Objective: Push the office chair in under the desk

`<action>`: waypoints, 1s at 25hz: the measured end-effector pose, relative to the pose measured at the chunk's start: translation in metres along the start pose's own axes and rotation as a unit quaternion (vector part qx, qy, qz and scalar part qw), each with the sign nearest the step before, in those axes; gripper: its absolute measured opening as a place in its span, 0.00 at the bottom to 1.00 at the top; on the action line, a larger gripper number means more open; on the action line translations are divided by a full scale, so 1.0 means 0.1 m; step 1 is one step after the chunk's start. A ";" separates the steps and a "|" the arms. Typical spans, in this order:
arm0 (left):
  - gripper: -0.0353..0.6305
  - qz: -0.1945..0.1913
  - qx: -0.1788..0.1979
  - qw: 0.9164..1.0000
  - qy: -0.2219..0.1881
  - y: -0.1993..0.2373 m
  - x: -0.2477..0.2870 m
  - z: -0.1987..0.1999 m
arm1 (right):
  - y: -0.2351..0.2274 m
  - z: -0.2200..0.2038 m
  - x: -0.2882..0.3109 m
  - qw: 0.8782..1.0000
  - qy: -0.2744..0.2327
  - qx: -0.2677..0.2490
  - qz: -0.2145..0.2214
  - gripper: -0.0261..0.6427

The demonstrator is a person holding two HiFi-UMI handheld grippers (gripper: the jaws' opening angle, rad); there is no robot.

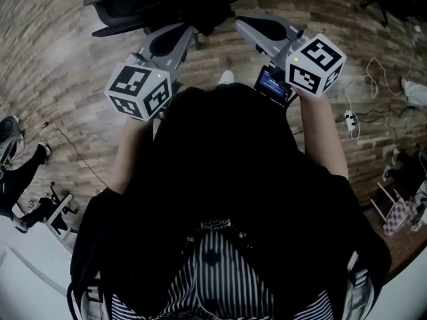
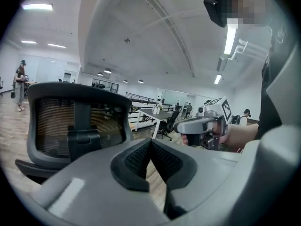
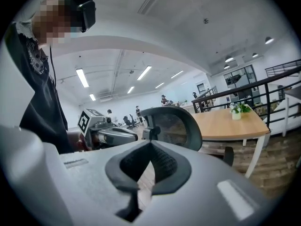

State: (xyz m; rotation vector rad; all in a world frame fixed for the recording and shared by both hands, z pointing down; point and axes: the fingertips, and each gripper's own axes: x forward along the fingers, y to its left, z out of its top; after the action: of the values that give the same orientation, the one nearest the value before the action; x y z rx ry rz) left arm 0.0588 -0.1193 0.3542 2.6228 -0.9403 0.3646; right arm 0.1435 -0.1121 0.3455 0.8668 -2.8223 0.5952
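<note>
- The office chair (image 1: 167,2) stands at 12 o'clock in the head view, on the wooden floor (image 1: 60,59), with its dark back towards the person.
- The left gripper (image 1: 192,35) points up to the chair from about 11 o'clock of the person's body. Its jaws are closed together and nothing is between them.
- The right gripper (image 1: 241,24) points to the chair from about 1 o'clock. Its jaws are also pressed together and hold nothing.
- Both tips are just beside the chair back; I cannot tell if they touch it.
- In the left gripper view the mesh back of the chair (image 2: 77,121) is at 10 o'clock from the closed jaws.
- In the right gripper view the chair (image 3: 174,124) is at 1 o'clock, just above the jaws. The desk (image 3: 225,121) with a wooden top is behind it at 2 o'clock, and a small plant (image 3: 236,111) stands on it.
</note>
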 end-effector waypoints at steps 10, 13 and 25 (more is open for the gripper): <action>0.05 0.083 -0.025 0.996 -0.006 0.48 -0.06 0.13 | -0.44 0.21 0.11 1.000 0.004 0.007 0.021 0.04; 0.05 0.104 -0.025 0.994 -0.009 0.56 -0.16 0.16 | -0.49 0.24 0.13 1.000 0.001 0.007 0.023 0.04; 0.05 0.132 -0.022 0.991 -0.014 0.82 -0.31 0.29 | -0.68 0.43 0.09 0.999 -0.040 0.012 -0.016 0.04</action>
State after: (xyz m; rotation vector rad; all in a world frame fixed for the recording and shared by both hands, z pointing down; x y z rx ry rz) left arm -0.0141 -0.1726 0.3347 2.4740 -1.2933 0.3674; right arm 0.1737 -0.1856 0.3305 0.9583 -2.8730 0.6055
